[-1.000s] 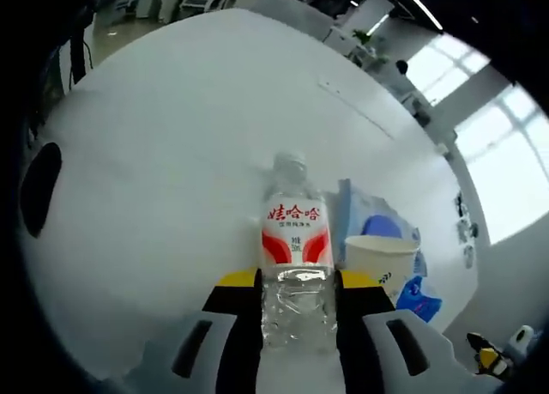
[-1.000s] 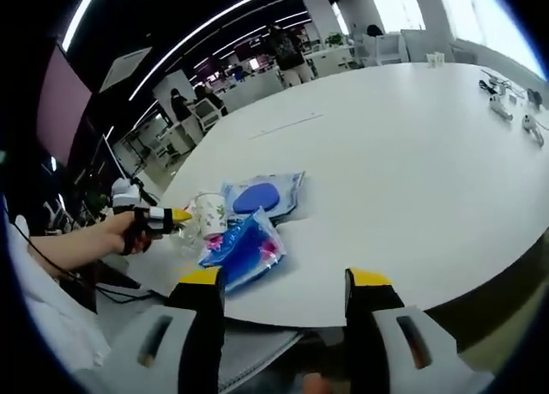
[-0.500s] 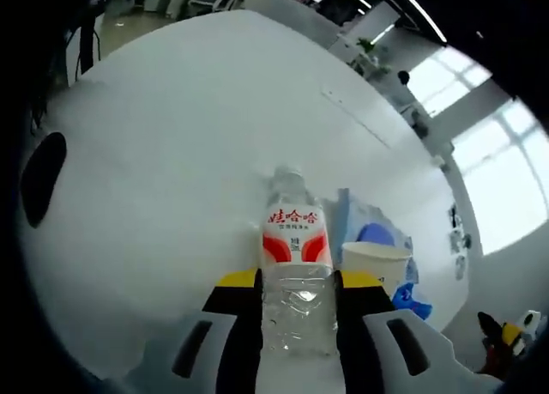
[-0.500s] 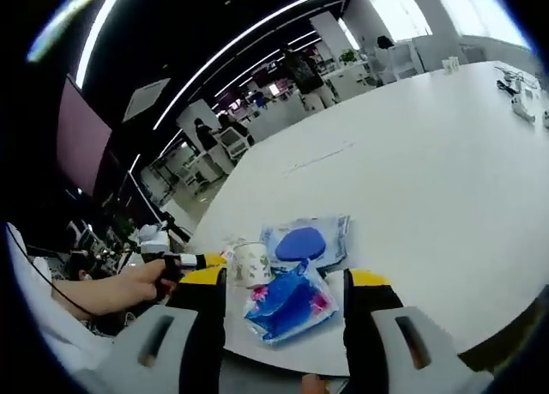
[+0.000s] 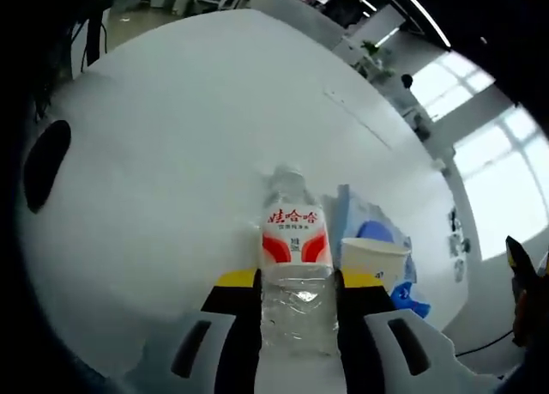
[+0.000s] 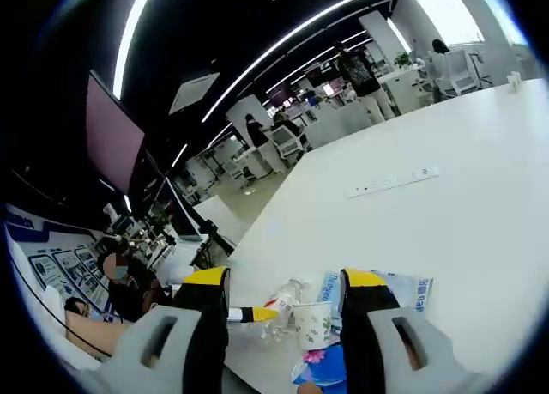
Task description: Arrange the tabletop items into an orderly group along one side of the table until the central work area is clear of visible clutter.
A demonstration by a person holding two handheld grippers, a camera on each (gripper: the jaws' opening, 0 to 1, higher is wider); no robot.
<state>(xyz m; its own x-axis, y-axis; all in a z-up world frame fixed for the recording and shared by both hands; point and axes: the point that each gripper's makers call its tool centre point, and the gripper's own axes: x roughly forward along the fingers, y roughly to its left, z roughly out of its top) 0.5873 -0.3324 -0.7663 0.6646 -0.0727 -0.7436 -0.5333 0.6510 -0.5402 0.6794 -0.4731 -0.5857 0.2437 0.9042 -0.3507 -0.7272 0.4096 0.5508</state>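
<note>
In the left gripper view, my left hand-held gripper (image 5: pixel 296 282) has its jaws pinched on the lower body of a clear water bottle (image 5: pixel 295 265) with a red and white label; the bottle stands upright on the white desk (image 5: pixel 171 154). Just to its right sits a white paper cup (image 5: pixel 374 258), with a blue packet (image 5: pixel 410 301) beside it and a flat blue-and-white pack (image 5: pixel 369 227) behind.

In the right gripper view, my right hand-held gripper (image 6: pixel 283 295) hangs above the desk with its jaws spread and nothing between them. Past them I see the bottle (image 6: pixel 281 304), the cup (image 6: pixel 314 324), the flat pack (image 6: pixel 403 291) and, farther off, a long strip (image 6: pixel 395 181) on the desk.
</note>
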